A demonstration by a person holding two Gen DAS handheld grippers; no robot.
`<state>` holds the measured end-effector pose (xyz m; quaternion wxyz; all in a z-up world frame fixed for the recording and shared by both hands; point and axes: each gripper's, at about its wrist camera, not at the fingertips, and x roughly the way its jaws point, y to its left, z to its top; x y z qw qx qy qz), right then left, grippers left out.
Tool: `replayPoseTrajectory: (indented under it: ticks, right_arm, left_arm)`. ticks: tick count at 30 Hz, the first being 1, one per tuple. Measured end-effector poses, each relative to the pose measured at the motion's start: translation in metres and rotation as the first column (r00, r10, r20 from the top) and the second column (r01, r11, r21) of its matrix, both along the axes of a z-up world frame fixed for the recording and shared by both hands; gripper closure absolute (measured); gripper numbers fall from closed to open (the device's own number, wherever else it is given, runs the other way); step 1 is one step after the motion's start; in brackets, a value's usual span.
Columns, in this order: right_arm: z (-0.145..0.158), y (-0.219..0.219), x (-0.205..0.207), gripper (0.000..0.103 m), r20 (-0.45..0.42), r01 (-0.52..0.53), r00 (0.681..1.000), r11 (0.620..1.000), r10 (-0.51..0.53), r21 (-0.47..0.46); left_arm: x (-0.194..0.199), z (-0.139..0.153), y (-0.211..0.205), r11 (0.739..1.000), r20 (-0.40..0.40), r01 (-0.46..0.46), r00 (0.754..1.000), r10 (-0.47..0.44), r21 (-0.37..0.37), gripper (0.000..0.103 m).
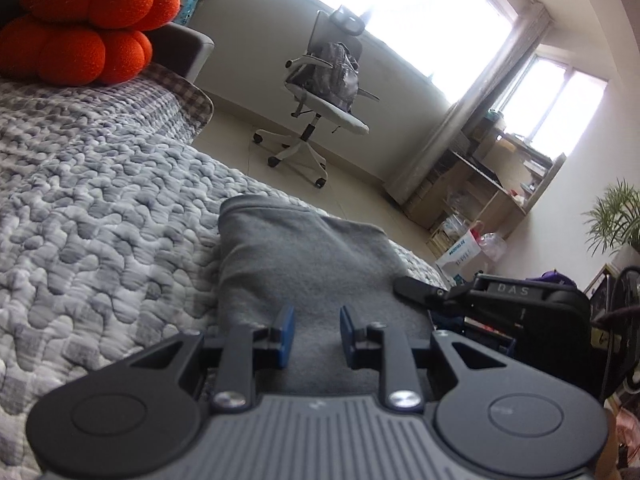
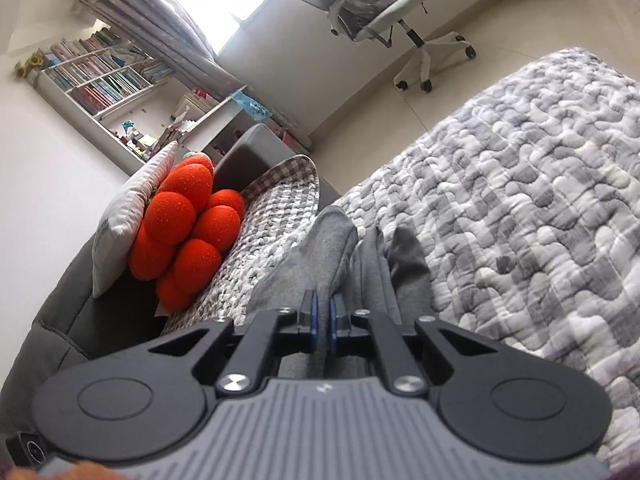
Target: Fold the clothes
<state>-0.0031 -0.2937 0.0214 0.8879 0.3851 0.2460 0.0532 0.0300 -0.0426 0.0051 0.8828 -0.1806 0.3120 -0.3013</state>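
Quilted bedspread (image 1: pixel 100 220) bears grey garment (image 1: pixel 304 264) beneath left hand-held gripper (image 1: pixel 316 336).

left wrist: low over bed (image 1: pixel 100 216), facing office chair (image 1: pixel 320 92) | right wrist: likewise, chair (image 2: pixel 392 12) shared

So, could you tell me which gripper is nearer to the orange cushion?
Probably the right. The right gripper sits nearly shut over grey clothing, beside the orange cushion. The left gripper, open above the garment, sees it far off.
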Motion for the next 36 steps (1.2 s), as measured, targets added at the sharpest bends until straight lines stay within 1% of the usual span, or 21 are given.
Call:
replayPoseTrajectory:
  ticks: [5, 9, 12, 14, 15, 16, 18, 20, 21, 22, 28, 36]
  right_arm:
    - [0.008, -0.004, -0.003, 0.096, 0.001, 0.006, 1.0, 1.0, -0.006, -0.016]
    - [0.005, -0.006, 0.0, 0.096, -0.037, 0.028, 0.999, 0.999, -0.029, -0.034]
    - [-0.001, -0.007, 0.004, 0.096, -0.079, 0.038, 0.996, 0.998, -0.042, -0.046]
    - [-0.004, -0.007, 0.004, 0.095, -0.095, 0.023, 0.995, 0.999, -0.027, -0.042]
    - [-0.004, -0.007, 0.004, 0.092, -0.099, 0.012, 0.995, 0.999, -0.016, -0.034]
    - [-0.002, -0.007, 0.001, 0.087, -0.098, 0.008, 0.995, 0.999, -0.011, -0.031]
    - [0.002, -0.008, -0.004, 0.086, -0.096, 0.001, 0.995, 1.0, -0.003, -0.027]
    - [0.003, -0.009, -0.01, 0.081, -0.111, -0.021, 0.994, 1.0, 0.021, 0.003]
    - [0.004, -0.008, -0.013, 0.068, -0.118, -0.032, 0.992, 0.999, 0.034, 0.018]
    - [0.004, -0.008, -0.017, 0.061, -0.123, -0.042, 0.991, 0.999, 0.046, 0.033]
    - [0.005, -0.002, -0.027, 0.06, -0.189, -0.081, 0.977, 0.991, 0.099, 0.102]
    - [0.003, 0.008, -0.029, 0.061, -0.245, -0.086, 0.964, 0.992, 0.105, 0.088]
  left_arm:
    - [0.002, 0.004, 0.004, 1.0, 0.003, -0.002, 1.0, 0.002, -0.011, 0.079]
    - [0.003, 0.006, 0.005, 1.0, 0.007, 0.001, 1.0, -0.001, -0.006, 0.079]
    - [0.002, 0.004, 0.002, 1.0, 0.013, 0.011, 1.0, -0.012, 0.022, 0.079]
    - [0.0, 0.003, 0.001, 0.999, 0.027, 0.015, 1.0, -0.016, 0.048, 0.079]
    - [-0.002, 0.003, 0.001, 0.998, 0.031, 0.017, 0.999, -0.019, 0.058, 0.079]
    - [-0.003, 0.003, 0.002, 0.998, 0.034, 0.019, 0.999, -0.021, 0.064, 0.078]
    - [-0.005, 0.003, 0.004, 0.997, 0.037, 0.023, 0.999, -0.025, 0.072, 0.078]
    - [-0.006, 0.004, 0.006, 0.997, 0.041, 0.021, 0.999, -0.024, 0.079, 0.077]
    - [-0.006, 0.005, 0.008, 0.997, 0.042, 0.016, 0.999, -0.019, 0.08, 0.077]
    - [-0.007, 0.006, 0.009, 0.997, 0.044, 0.011, 0.999, -0.014, 0.081, 0.077]
    - [-0.011, 0.006, 0.016, 0.997, 0.044, -0.02, 0.999, 0.017, 0.077, 0.077]
    - [-0.016, 0.003, 0.011, 0.993, 0.063, -0.033, 0.998, 0.026, 0.113, 0.075]
